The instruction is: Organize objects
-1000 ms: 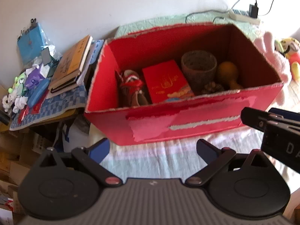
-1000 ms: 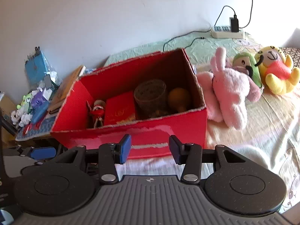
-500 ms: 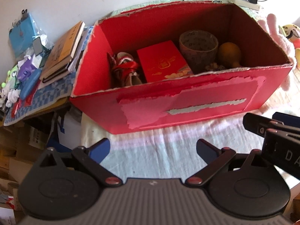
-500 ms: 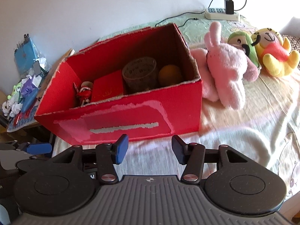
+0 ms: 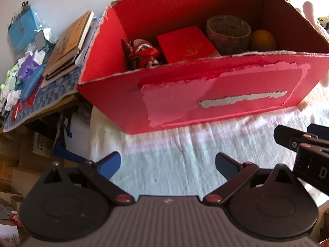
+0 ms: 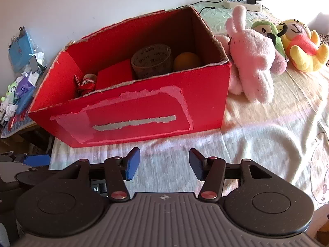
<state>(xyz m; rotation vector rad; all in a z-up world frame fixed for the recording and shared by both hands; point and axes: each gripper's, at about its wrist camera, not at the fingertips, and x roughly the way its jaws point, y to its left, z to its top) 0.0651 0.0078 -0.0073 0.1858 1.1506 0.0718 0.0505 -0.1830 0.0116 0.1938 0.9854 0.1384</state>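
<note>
The red cardboard box stands on the bed, open at the top, its near wall scarred where a label has been torn away. Inside, from left to right, lie a red-and-white ribboned item, a flat red gift box, a roll of brown tape standing on edge, and an orange rounded object. Just beside the box's right wall lies a pink plush rabbit, with a green plush and a yellow plush behind it. Compared with the views a second earlier, the box now fills more of both frames and sits higher in them, so both tools have dropped toward the bedsheet in front of it. The right tongs have just been opening and now stand spread with nothing between them; the left tongs are likewise spread wide and empty. This suggests an approach before any grasp, with the target not yet evident. The near wall hides the lower parts of the contents; the ribboned item cannot be identified. In the left view the rabbit is cut off at the frame edge, and the cluttered surface at left, bearing books, is blurred.
</note>
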